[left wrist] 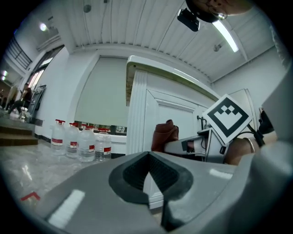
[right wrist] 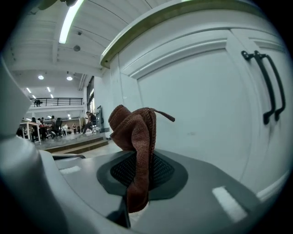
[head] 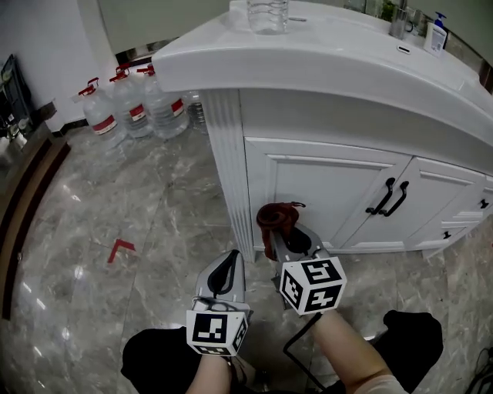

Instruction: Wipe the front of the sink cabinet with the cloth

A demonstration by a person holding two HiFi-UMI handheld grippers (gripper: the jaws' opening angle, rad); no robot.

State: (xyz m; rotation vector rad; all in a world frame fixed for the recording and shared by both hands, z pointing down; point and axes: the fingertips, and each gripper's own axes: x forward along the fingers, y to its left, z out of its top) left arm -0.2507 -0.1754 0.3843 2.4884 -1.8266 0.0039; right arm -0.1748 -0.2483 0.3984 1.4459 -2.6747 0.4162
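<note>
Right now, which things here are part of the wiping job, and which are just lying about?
In the job:
- brown cloth, pinched in the right gripper
- white sink cabinet, its front facing the cloth

Lying about:
- big water bottles on the floor
- soap pump bottle and clear bottle on the countertop
- left gripper, shut, holding nothing

Glossy grey marble floor
</note>
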